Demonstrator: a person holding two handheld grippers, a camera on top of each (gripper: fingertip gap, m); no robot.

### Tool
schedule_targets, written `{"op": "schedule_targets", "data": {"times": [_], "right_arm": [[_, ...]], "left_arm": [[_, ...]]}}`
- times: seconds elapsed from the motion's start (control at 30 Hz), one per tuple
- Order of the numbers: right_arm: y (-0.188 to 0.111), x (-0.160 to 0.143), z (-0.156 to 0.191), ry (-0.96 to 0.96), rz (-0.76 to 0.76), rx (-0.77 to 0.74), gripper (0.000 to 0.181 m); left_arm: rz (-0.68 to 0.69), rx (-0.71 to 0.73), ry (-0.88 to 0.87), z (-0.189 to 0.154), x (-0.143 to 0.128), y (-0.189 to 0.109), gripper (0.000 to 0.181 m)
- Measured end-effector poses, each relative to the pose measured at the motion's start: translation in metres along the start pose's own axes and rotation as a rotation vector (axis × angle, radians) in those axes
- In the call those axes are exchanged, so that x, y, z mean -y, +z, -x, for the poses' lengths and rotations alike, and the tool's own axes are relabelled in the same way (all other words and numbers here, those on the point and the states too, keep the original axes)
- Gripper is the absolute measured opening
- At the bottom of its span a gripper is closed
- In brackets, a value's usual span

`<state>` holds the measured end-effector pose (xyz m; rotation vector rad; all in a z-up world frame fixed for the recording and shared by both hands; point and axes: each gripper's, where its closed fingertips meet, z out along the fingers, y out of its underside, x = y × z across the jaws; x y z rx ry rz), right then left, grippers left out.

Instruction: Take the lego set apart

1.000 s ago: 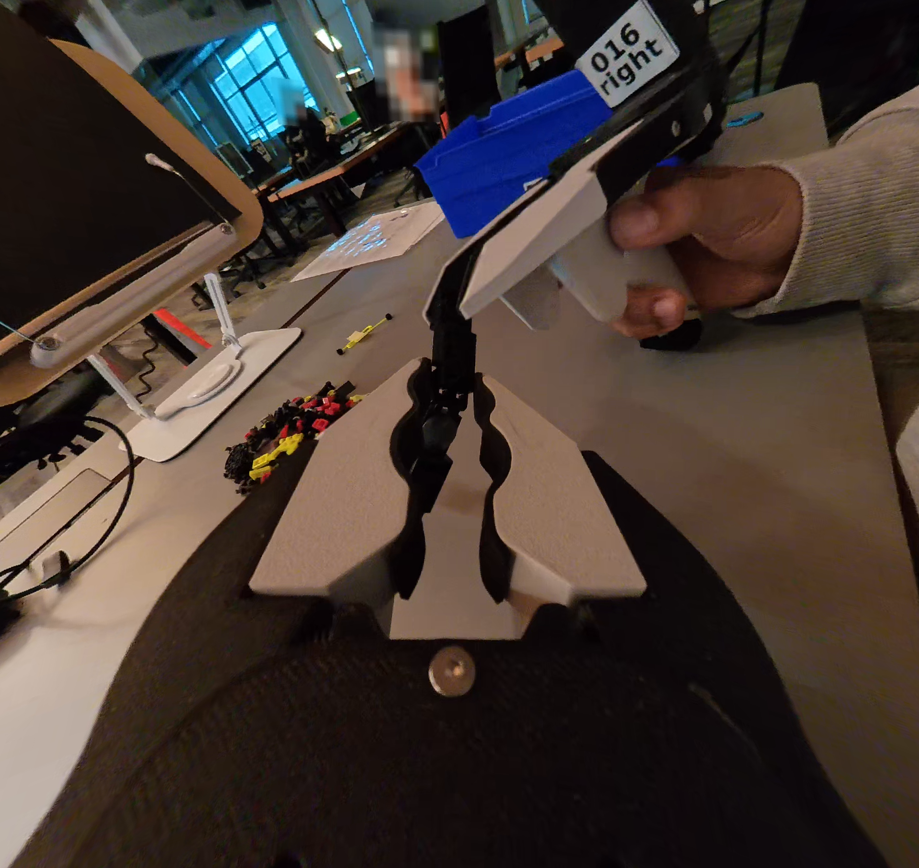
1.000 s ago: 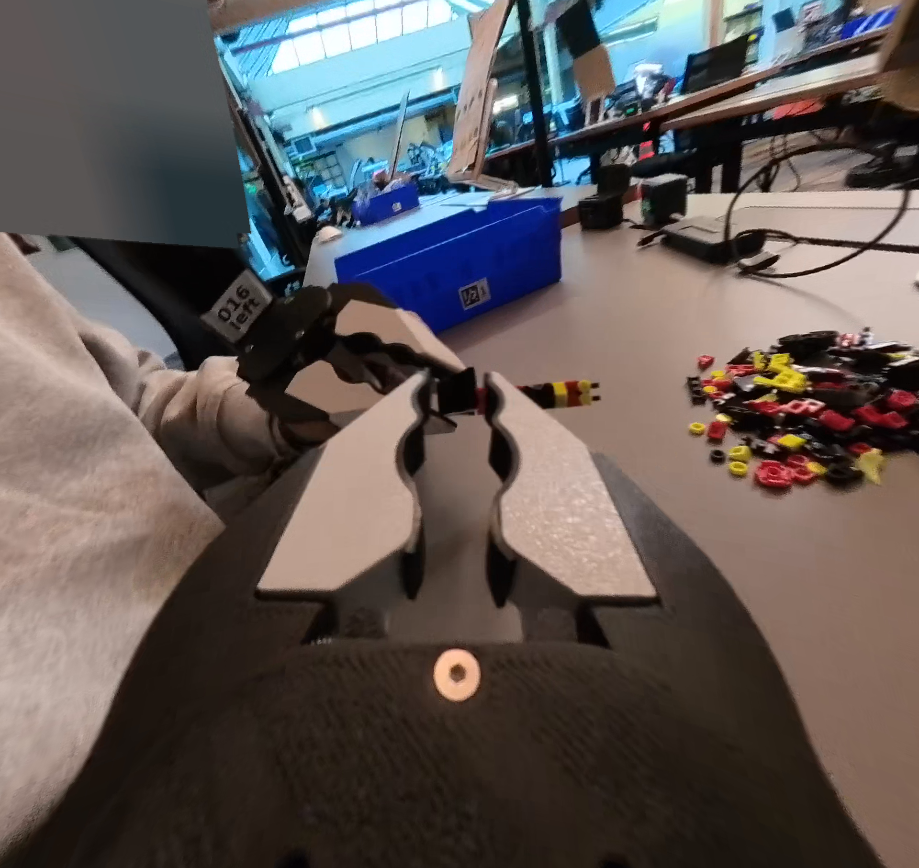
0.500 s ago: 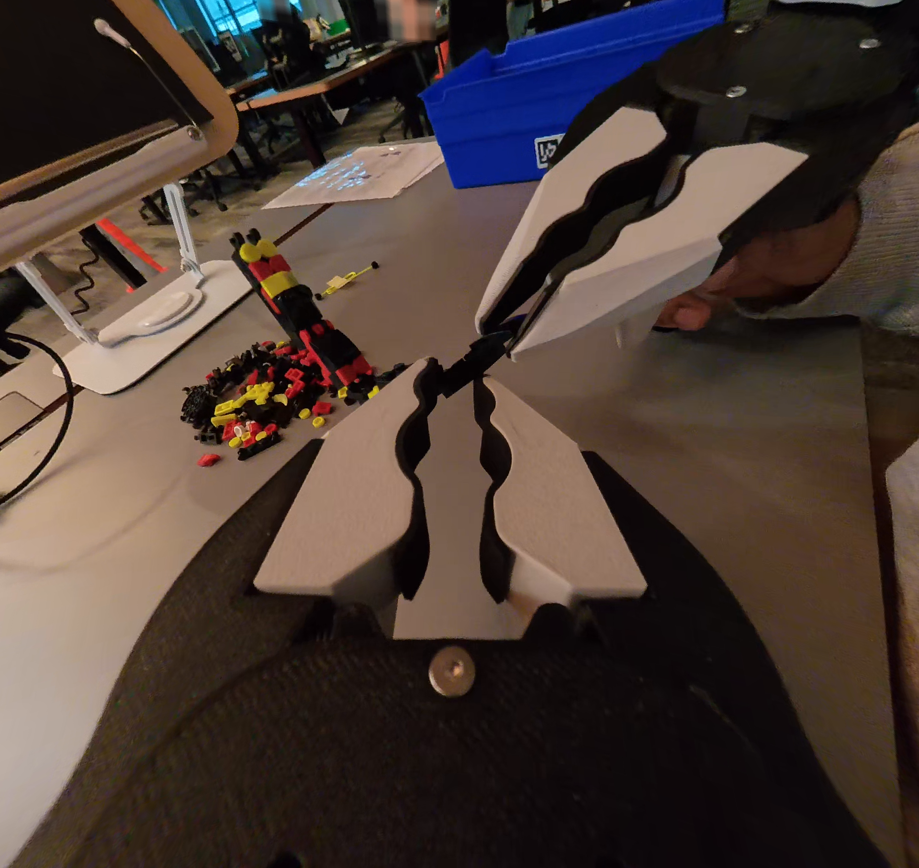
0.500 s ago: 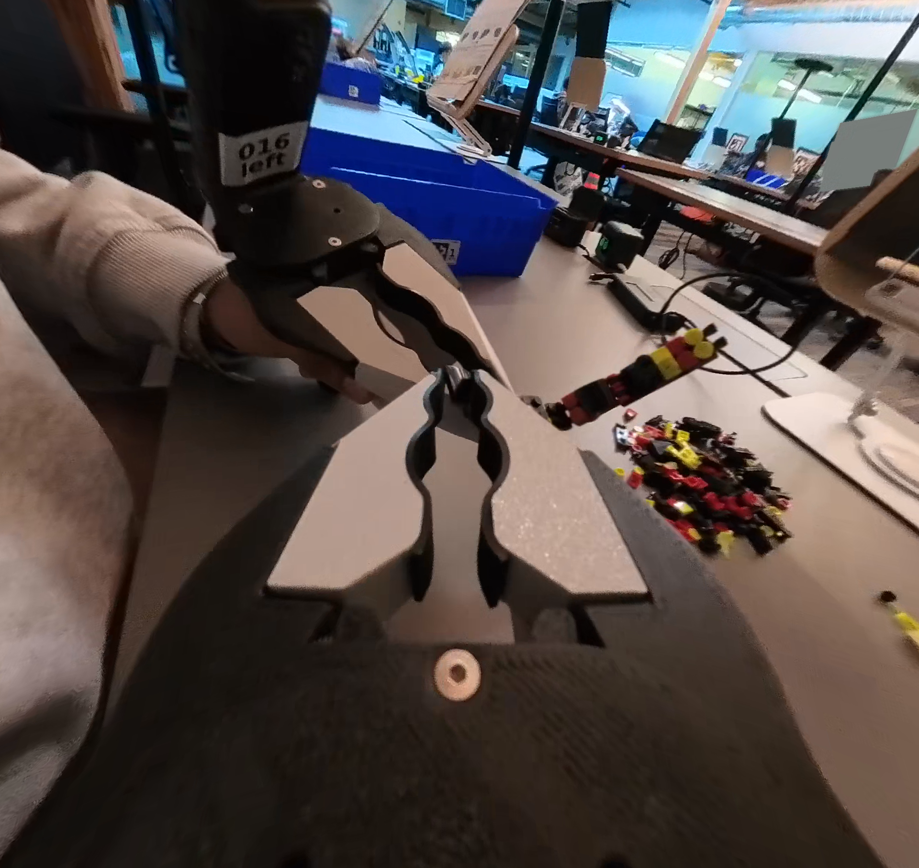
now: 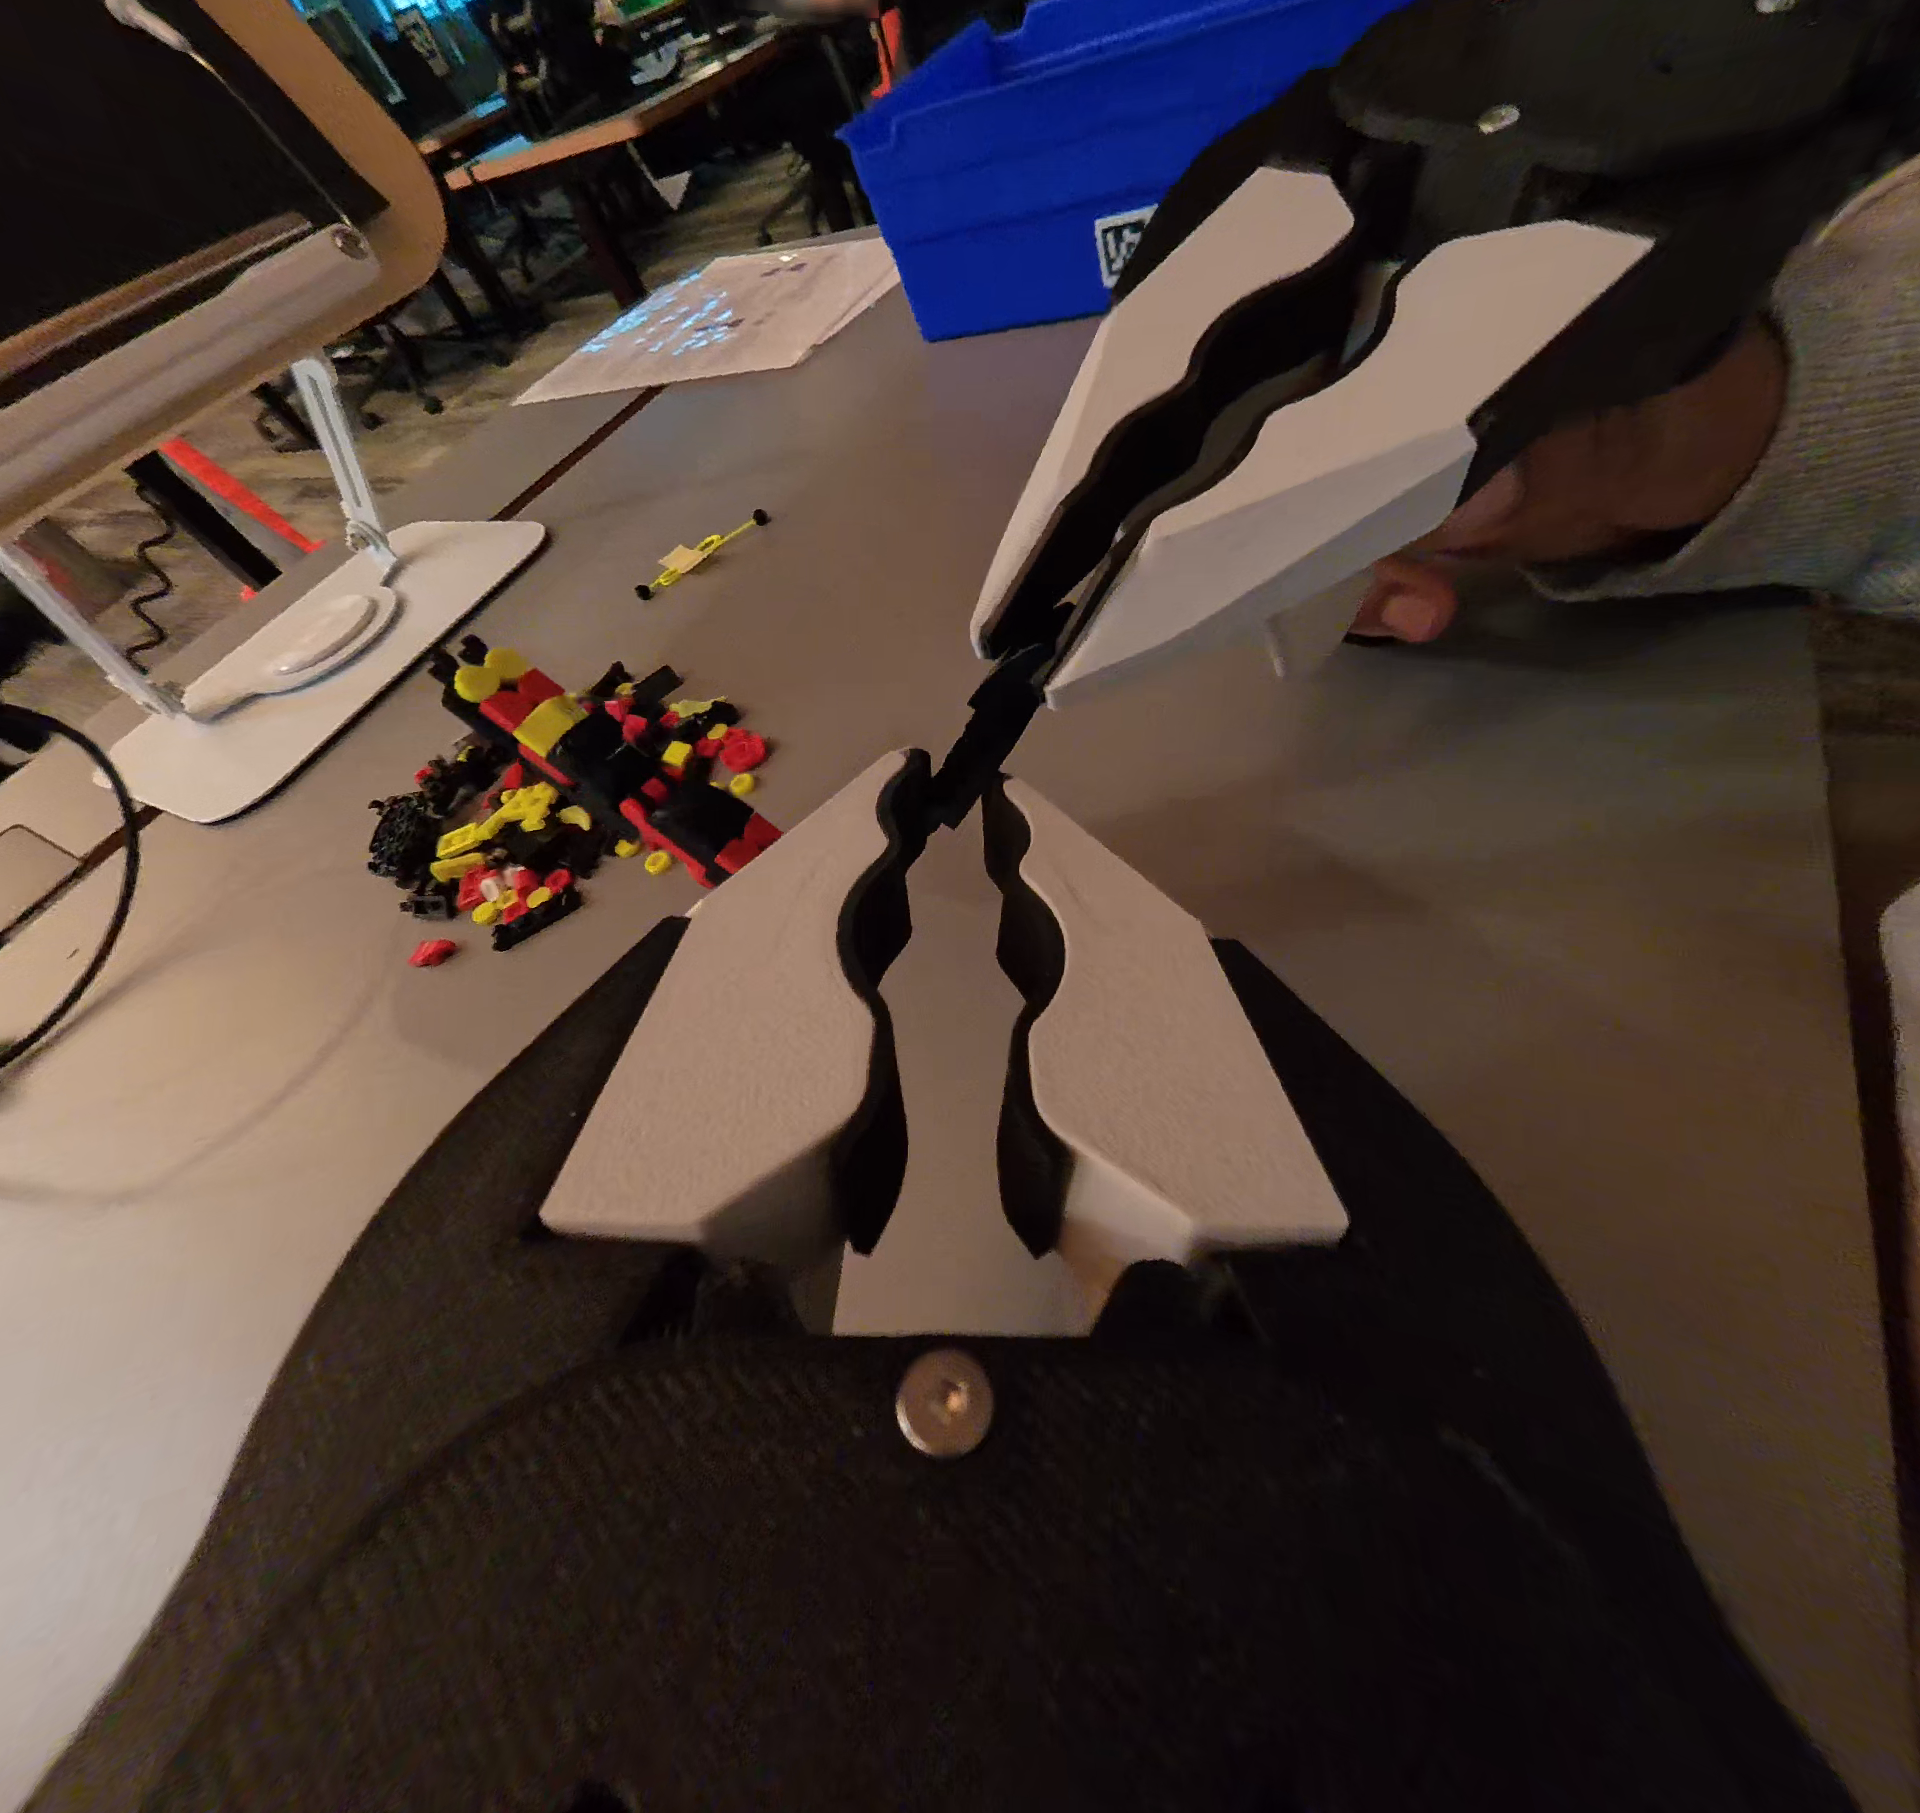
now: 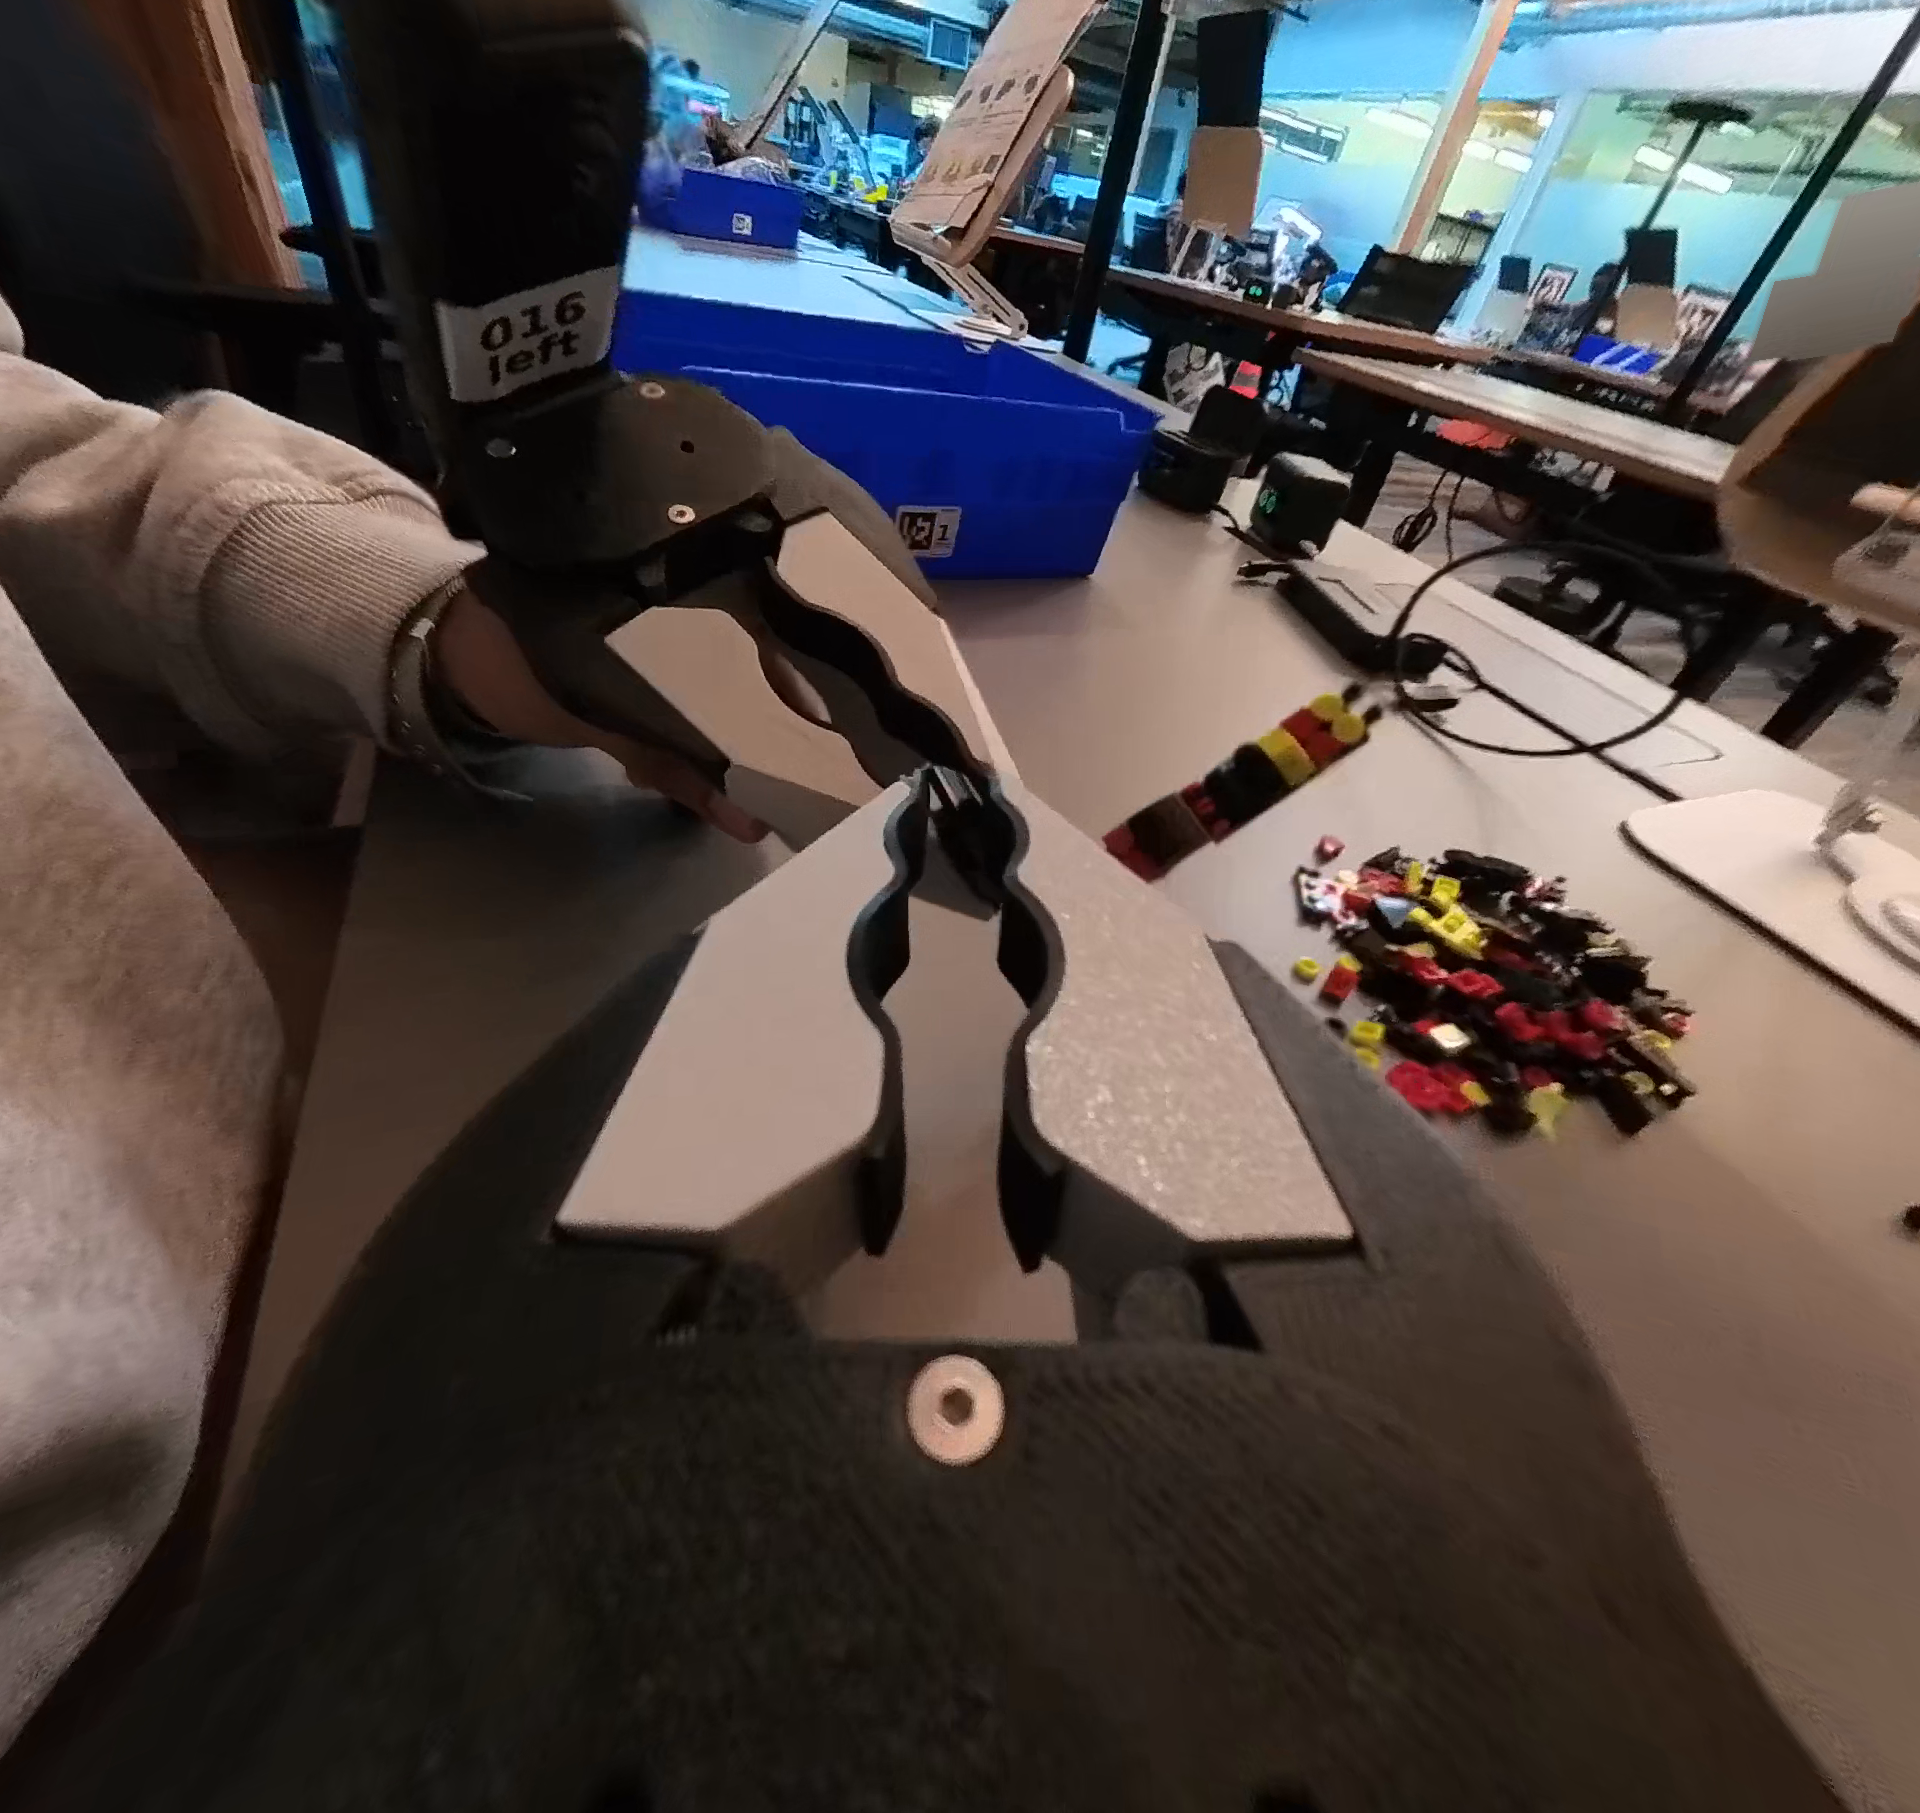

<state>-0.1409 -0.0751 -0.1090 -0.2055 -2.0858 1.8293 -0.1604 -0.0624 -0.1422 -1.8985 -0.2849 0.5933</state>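
Note:
The lego set [image 5: 613, 776] is a long bar of red, black and yellow bricks; it also shows in the right wrist view [image 6: 1257, 766]. It slants low over a pile of loose bricks [image 5: 488, 849], [image 6: 1486, 994]. Its near end runs behind my fingers. A black piece [image 5: 987, 724] at that end bridges both grippers. My left gripper [image 5: 951, 787] is shut on its lower end. My right gripper [image 6: 956, 797] is shut on its upper end and comes down from the upper right in the left wrist view [image 5: 1023, 657]. The tips nearly touch above the table.
A blue bin [image 5: 1039, 153], [image 6: 883, 433] stands behind the grippers. A white stand base [image 5: 312, 641], [image 6: 1766, 880] sits beyond the pile. A yellow rod with black ends [image 5: 701, 553] and a paper sheet [image 5: 717, 319] lie farther back. Cables [image 6: 1507, 672] run across the table. My two grippers' fingertips are within a few centimetres of each other.
The lego bar has swung down from standing up to slanting low over the loose pile. Both grippers stay shut tip to tip on the black piece and have shifted slightly.

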Motion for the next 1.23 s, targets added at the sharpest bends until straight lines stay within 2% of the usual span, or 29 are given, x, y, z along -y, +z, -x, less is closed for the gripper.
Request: {"op": "schedule_targets", "data": {"times": [0.13, 0.37, 0.5, 0.63, 0.8, 1.0, 1.13, 1.23], "right_arm": [[0.0, -0.004, -0.008, 0.179, 0.004, 0.028, 0.013], [-0.008, 0.0, -0.024, 0.482, -0.073, 0.073, 0.027], [-0.008, -0.005, -0.024, 0.6, -0.056, 0.108, 0.032], [-0.001, -0.017, -0.014, 0.625, 0.05, 0.122, 0.037], [0.001, -0.032, -0.016, 0.648, 0.148, 0.067, 0.016], [-0.004, -0.04, -0.023, 0.823, 0.137, 0.092, 0.014], [-0.006, -0.051, -0.023, 0.744, 0.233, 0.073, 0.014], [-0.005, -0.053, -0.017, 0.647, 0.28, 0.094, 0.014]], "left_arm": [[0.033, 0.053, 0.098, 0.003, -0.004, 0.0, 0.008], [0.049, 0.051, 0.073, 0.005, -0.007, 0.001, 0.008], [0.068, 0.048, 0.069, 0.005, -0.011, 0.002, 0.008], [0.105, 0.07, 0.142, 0.004, -0.015, 0.003, 0.007], [0.128, 0.054, 0.203, -0.003, -0.02, 0.007, 0.006], [0.092, -0.032, 0.116, -0.008, -0.016, 0.004, 0.011], [0.078, -0.047, 0.012, -0.001, -0.013, 0.001, 0.026], [0.127, -0.066, -0.08, 0.005, -0.021, 0.0, 0.035]]}}
